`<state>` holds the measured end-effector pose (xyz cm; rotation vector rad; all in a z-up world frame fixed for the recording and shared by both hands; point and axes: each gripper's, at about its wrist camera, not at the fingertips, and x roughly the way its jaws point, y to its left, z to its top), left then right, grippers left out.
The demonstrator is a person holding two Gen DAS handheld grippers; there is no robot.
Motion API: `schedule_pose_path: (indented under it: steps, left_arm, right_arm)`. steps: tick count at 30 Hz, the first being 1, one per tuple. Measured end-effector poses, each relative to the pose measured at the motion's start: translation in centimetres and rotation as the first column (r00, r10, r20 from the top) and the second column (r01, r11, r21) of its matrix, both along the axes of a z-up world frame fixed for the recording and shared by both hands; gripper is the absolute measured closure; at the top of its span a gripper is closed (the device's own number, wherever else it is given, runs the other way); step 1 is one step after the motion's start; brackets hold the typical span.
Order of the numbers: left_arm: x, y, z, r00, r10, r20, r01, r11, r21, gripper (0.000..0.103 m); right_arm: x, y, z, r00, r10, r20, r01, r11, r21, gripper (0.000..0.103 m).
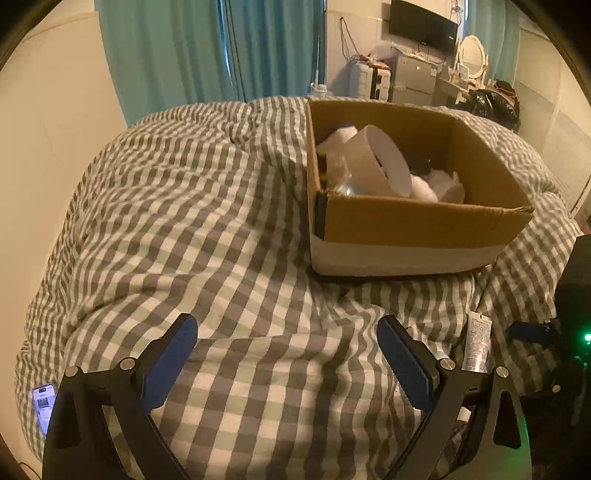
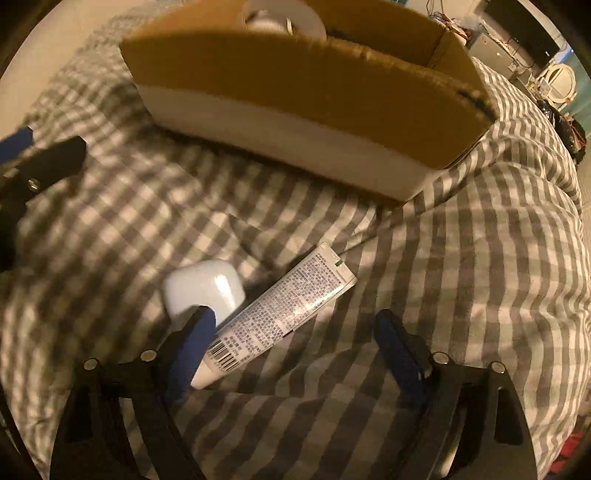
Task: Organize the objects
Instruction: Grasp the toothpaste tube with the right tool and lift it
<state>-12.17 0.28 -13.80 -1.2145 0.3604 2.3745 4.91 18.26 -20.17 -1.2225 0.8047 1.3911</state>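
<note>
An open cardboard box (image 1: 413,225) stands on the checked bedspread (image 1: 207,221) and holds a roll of tape (image 1: 380,162) and white items. It also shows in the right wrist view (image 2: 295,74). My left gripper (image 1: 286,332) is open and empty over the bedspread, in front of the box. My right gripper (image 2: 291,325) is open, low over a white tube (image 2: 280,314) and a white earbud case (image 2: 203,286) that lie side by side. Its left finger (image 2: 192,343) is over the tube's cap end. The tube also shows in the left wrist view (image 1: 476,341).
A phone (image 1: 44,406) lies at the bed's left edge. Teal curtains (image 1: 207,48), a TV (image 1: 423,22), a dresser with a round mirror (image 1: 471,55) and clutter stand beyond the bed. The left gripper shows at the left of the right wrist view (image 2: 33,162).
</note>
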Motion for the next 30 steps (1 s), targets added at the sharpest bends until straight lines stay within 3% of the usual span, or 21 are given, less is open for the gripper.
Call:
schedule_pose_path:
  steps: [2,7,12,15,19,22,26,30]
  left_arm:
    - [-0.2,-0.3,-0.3,1.0,0.011,0.014,-0.011,1.0,0.004,0.003]
    - [-0.1,-0.3,-0.1,1.0,0.024,0.008,-0.024,1.0,0.001,0.003]
    - [0.4,-0.3,0.1,1.0,0.028,-0.005,-0.028,0.999,-0.024,0.003]
    - [0.7,-0.3,0.3,0.999,0.031,-0.014,-0.031,0.999,-0.027,0.003]
    - [0.9,-0.3,0.1,1.0,0.022,-0.01,-0.022,0.999,-0.042,0.003]
    - [1.3,0.1,-0.2,1.0,-0.001,0.002,0.001,0.999,-0.052,0.003]
    - [2.4,1.5,-0.9,0.999,-0.042,0.013,0.043,0.996,-0.074,0.003]
    - [4.3,4.1,-2.0,0.99,-0.132,0.053,0.136,0.989,-0.067,0.003]
  right_arm:
    - [-0.2,0.2,-0.5,1.0,0.017,-0.012,-0.017,1.0,-0.007,0.017]
    - [0.1,-0.2,-0.7,0.99,0.043,-0.131,-0.046,0.999,-0.015,0.043]
    - [0.8,-1.2,-0.6,0.981,0.04,-0.189,-0.045,0.999,-0.022,0.047]
    - [0.8,-2.2,-0.4,0.972,0.074,-0.225,-0.078,0.997,-0.01,0.067]
    - [0.8,-3.2,0.4,0.967,0.106,-0.232,-0.101,0.994,0.035,0.079]
    - [1.4,-3.7,2.1,0.963,0.112,-0.244,-0.094,0.992,0.085,0.08]
    - [2.7,-4.2,4.3,0.978,0.115,-0.172,-0.087,0.983,0.162,0.08]
    - [4.3,-3.9,6.2,0.984,0.093,-0.151,-0.06,0.976,0.211,0.08]
